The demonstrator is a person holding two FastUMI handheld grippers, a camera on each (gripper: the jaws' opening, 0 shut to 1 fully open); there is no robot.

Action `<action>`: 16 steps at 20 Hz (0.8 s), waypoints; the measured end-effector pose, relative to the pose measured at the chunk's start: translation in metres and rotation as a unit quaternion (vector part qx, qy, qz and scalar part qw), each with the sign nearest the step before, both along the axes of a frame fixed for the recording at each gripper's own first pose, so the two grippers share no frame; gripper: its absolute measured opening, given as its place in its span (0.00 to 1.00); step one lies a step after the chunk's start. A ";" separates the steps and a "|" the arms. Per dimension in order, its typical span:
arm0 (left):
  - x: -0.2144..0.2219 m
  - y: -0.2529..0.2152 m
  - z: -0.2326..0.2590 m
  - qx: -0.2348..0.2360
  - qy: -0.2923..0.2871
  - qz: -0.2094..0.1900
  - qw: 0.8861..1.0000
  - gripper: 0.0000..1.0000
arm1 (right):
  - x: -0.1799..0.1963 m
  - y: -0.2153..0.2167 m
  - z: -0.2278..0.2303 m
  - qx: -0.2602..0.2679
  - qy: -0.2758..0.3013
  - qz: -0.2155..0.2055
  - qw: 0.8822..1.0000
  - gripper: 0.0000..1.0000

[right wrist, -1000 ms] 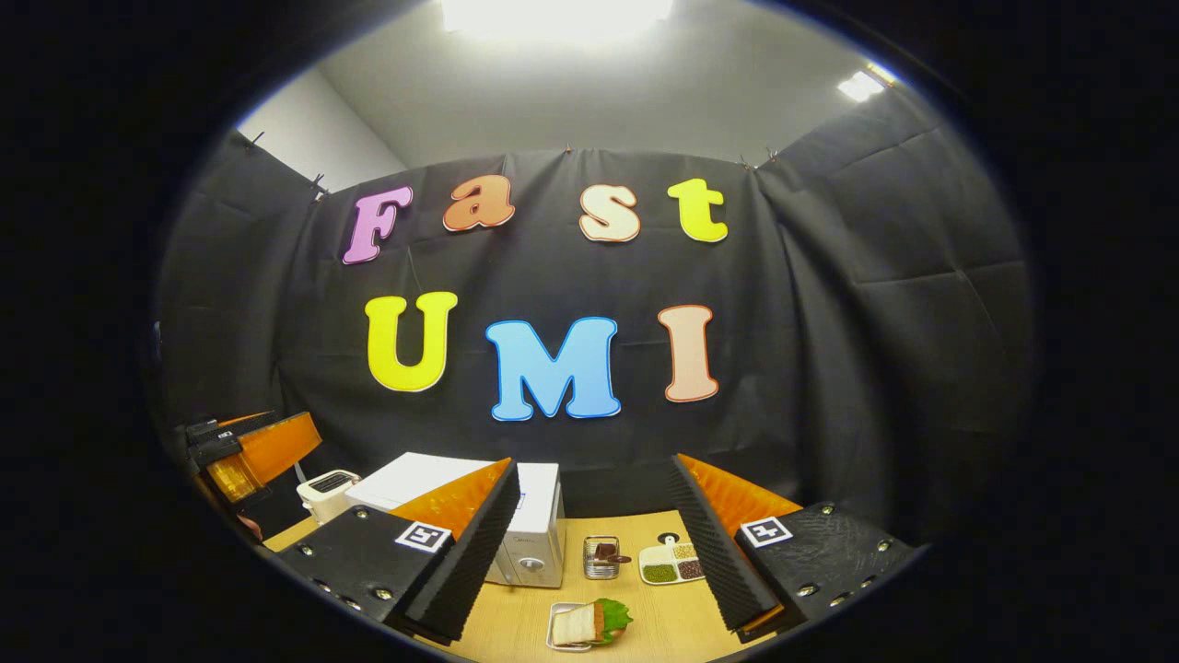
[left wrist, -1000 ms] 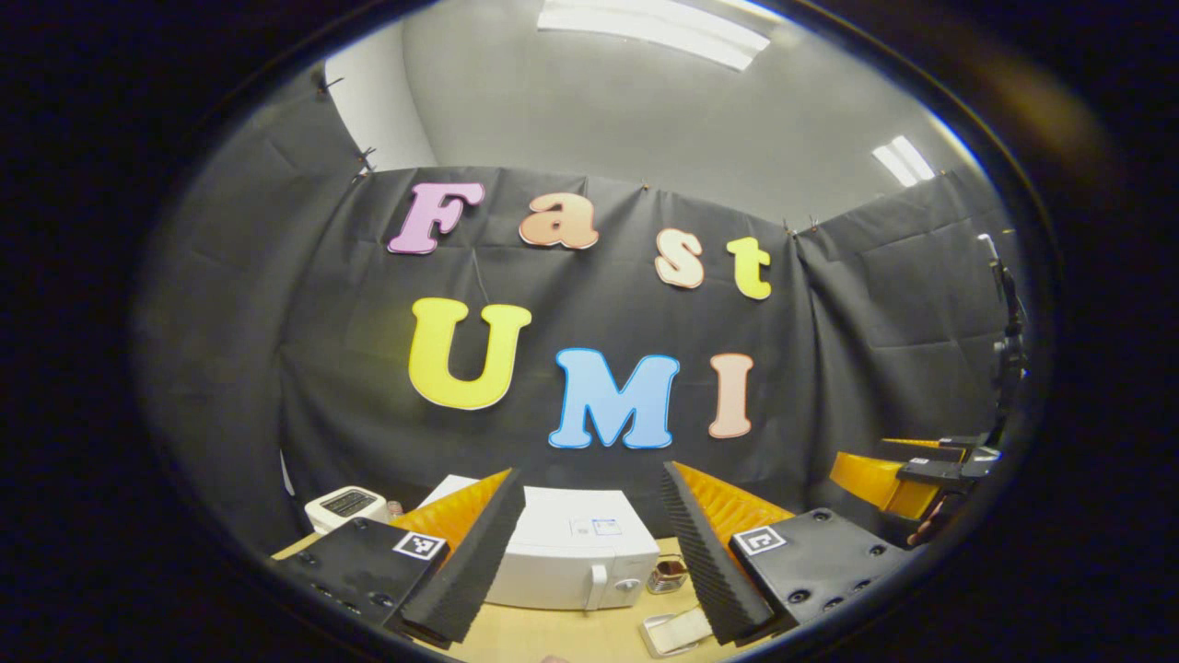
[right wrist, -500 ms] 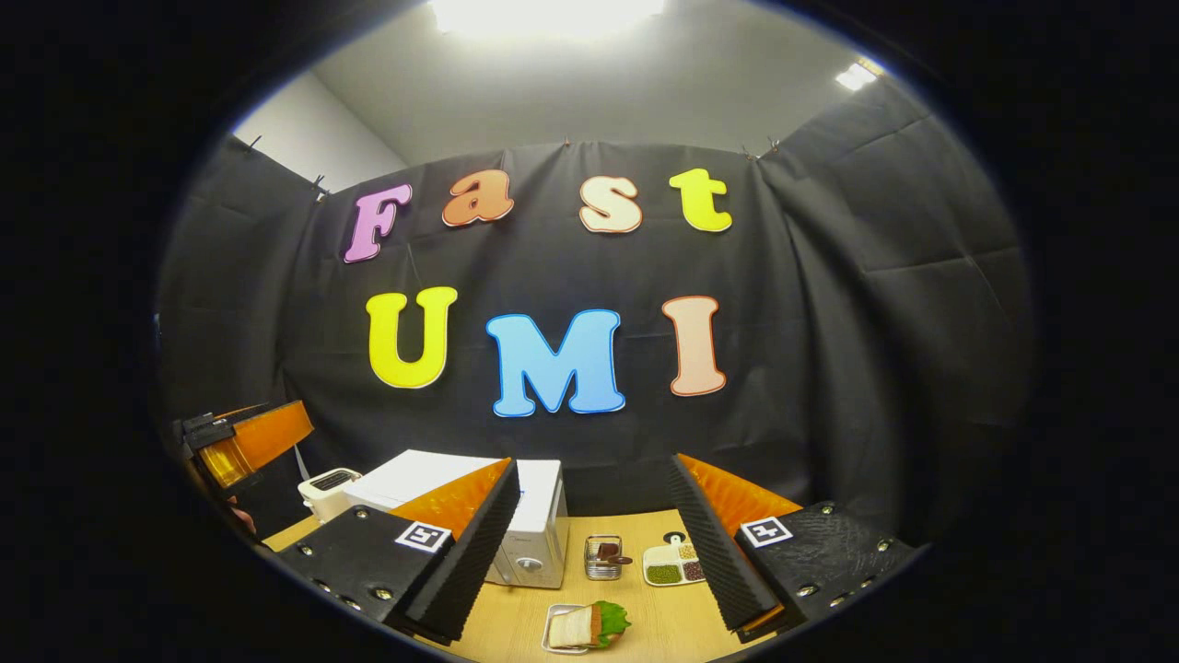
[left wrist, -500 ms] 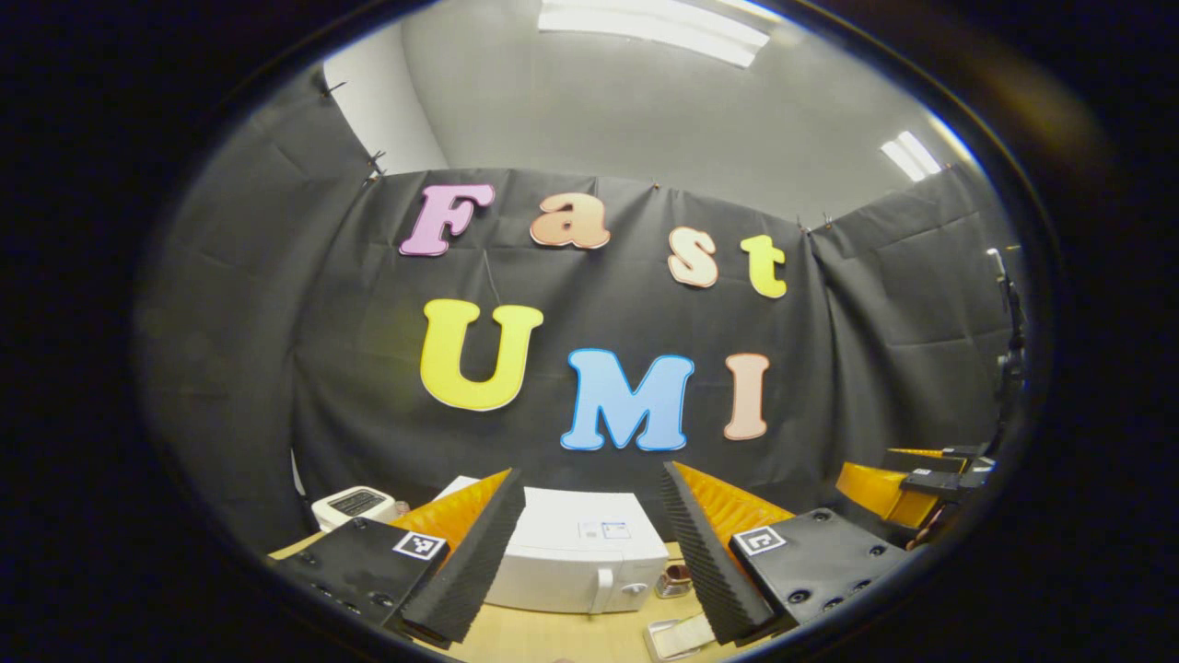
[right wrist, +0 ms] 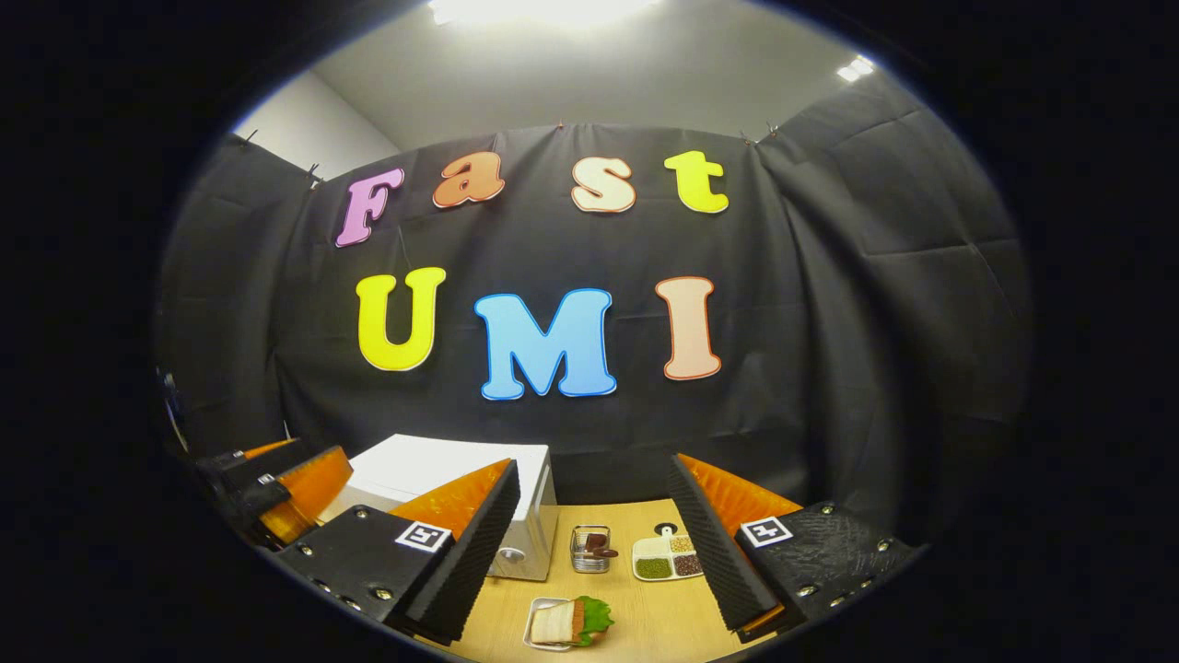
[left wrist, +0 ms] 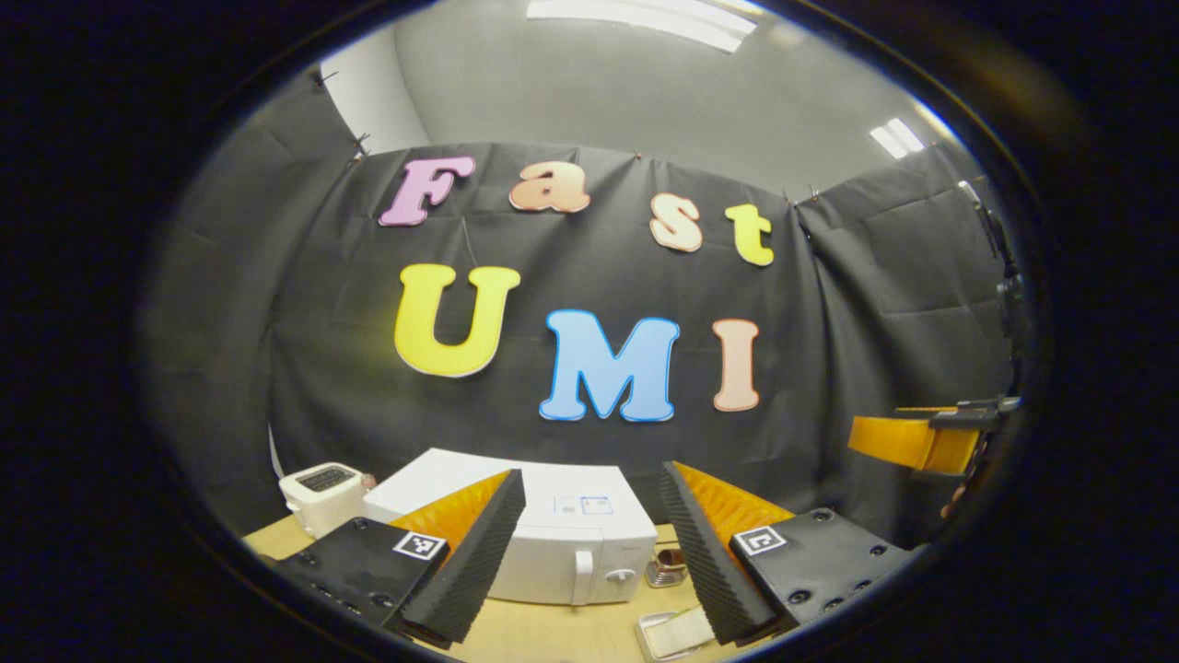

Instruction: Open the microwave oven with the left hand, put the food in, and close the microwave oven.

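Left tongs (left wrist: 589, 552) wide above closed microwave (left wrist: 562, 543), right tongs (right wrist: 594, 552) wide over sandwich tray (right wrist: 564, 623)

bright ceiling lights (right wrist: 543, 9) (glaring overhead), sharp centre, fisheye bending at edges

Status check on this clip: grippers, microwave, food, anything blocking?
Left gripper and right gripper both open, empty, short of the table. Microwave door shut. Sandwich on its tray, untouched. Nothing blocking the door.
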State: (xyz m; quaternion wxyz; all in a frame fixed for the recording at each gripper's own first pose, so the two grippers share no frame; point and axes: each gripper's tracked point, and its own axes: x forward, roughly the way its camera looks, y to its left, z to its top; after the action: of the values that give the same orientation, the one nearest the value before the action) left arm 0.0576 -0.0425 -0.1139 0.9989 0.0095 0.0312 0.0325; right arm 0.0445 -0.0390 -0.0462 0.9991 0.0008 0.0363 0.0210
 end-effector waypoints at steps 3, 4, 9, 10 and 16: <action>0.015 0.011 -0.052 -0.021 0.030 0.018 0.999 0.97 | 0.003 -0.005 -0.004 -0.010 0.004 0.002 1.000 0.98; 0.021 0.016 -0.069 -0.024 0.041 0.026 0.999 0.96 | 0.004 -0.008 -0.006 -0.013 0.006 0.002 1.000 0.98; 0.049 0.034 -0.141 -0.033 0.079 0.046 0.995 0.94 | 0.013 -0.025 -0.022 -0.019 0.028 -0.006 0.999 0.98; 0.053 0.035 -0.151 -0.028 0.084 0.047 0.995 0.90 | 0.014 -0.029 -0.026 -0.021 0.033 -0.009 0.999 0.98; 0.088 0.037 -0.202 0.011 0.118 0.044 0.992 0.92 | 0.022 -0.053 -0.040 -0.029 0.053 -0.025 0.998 0.98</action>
State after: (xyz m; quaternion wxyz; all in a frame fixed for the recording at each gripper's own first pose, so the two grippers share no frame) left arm 0.1453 -0.0058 -0.3157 0.9857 0.0225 0.1491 0.0752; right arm 0.0662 -0.0916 -0.0865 0.9957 -0.0259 0.0893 -0.0055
